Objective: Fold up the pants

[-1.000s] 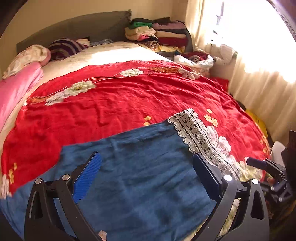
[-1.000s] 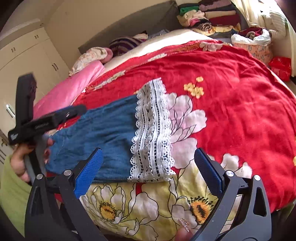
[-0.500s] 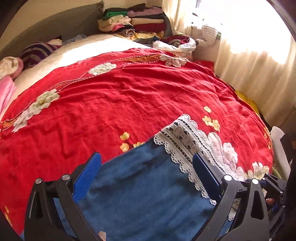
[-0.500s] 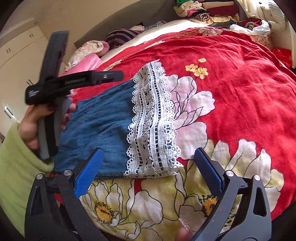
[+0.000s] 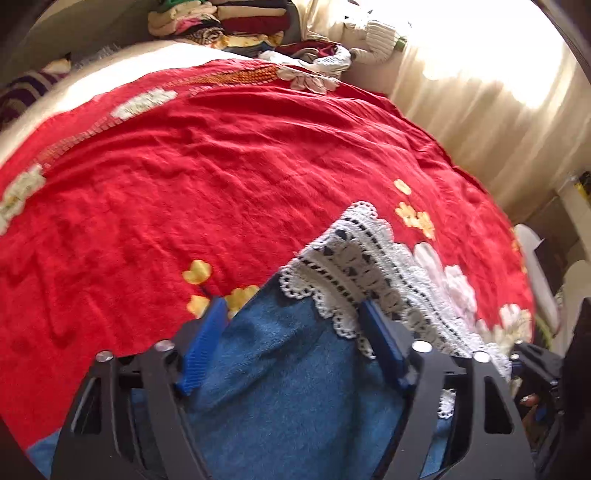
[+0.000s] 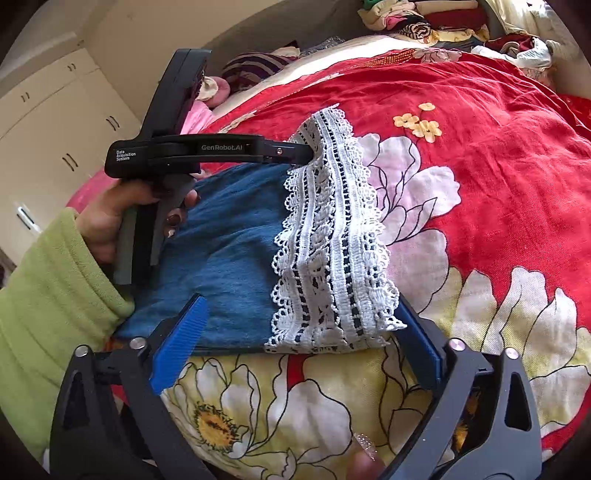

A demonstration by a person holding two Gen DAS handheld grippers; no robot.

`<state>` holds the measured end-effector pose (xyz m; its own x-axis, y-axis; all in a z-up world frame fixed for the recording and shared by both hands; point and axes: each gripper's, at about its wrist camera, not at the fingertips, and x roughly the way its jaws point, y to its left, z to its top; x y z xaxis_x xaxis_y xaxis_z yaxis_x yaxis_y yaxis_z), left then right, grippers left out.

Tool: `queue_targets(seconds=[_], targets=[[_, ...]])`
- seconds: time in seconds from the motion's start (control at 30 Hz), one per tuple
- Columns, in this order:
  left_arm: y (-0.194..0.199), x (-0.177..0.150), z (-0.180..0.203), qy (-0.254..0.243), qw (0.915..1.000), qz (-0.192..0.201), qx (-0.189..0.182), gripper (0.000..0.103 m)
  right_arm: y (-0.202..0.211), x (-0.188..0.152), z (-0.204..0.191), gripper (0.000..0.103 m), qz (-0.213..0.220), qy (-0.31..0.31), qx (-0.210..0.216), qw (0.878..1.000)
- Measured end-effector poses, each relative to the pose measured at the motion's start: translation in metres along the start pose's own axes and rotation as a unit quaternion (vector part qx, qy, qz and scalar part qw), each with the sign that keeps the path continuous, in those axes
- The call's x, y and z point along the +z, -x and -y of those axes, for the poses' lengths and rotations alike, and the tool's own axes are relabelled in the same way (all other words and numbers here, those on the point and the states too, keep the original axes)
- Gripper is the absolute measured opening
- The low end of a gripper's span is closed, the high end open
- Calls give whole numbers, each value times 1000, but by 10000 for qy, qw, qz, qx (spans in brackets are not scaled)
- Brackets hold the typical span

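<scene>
The blue pants [image 6: 229, 251] lie on the red flowered bedspread [image 6: 480, 155], their white lace hem [image 6: 332, 240] pointing right. My left gripper [image 5: 291, 310] points down onto the far part of the leg by the lace hem [image 5: 362, 266]. Its jaws are closing and blue cloth [image 5: 288, 369] bunches between the pads. From the right wrist view the left gripper [image 6: 303, 151] reaches the hem's far corner, which is ruffled up. My right gripper [image 6: 299, 347] stands wide at the near edge, its jaws closing slightly. The leg and lace lie between its pads, which stand clear of the cloth.
A hand in a green sleeve [image 6: 44, 295] holds the left gripper. Folded clothes are stacked [image 5: 221, 18] at the head of the bed, beside loose garments [image 6: 524, 48]. Curtains [image 5: 480, 110] hang on the right, with a wardrobe [image 6: 55, 129] and pillows [image 6: 258, 66] on the left.
The left gripper went forward and down to the lace hem, and its jaws narrowed around the cloth. The right gripper sank a little toward the near edge.
</scene>
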<state>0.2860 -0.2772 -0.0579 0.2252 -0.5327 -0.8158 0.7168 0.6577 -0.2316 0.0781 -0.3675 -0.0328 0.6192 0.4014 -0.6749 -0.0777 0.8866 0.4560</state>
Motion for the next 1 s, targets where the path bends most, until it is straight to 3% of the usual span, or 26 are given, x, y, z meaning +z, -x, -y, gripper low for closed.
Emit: queue_targets(seconds=[0.2,0.4,0.57,0.77,1.0], targets=[[-1,-4,2,75,9995,18,-313,40,-4,2,-1,67,31,-19,76,10000],[2,-6,9,100,9998,158,-21,25,-10,4,-1,26,62,-48,140,9999],[21,-11,0,338,9980,456,-264,15,3,8,-12,18,293,137,248,9992],[81,-22,-12,546,9899,1163,-597,14,28,23,-59,16,676,863,480,9928],[151,-60,-52,865,9805,1702,-469,14,15,26,-135,16,539,1885,891,9765]])
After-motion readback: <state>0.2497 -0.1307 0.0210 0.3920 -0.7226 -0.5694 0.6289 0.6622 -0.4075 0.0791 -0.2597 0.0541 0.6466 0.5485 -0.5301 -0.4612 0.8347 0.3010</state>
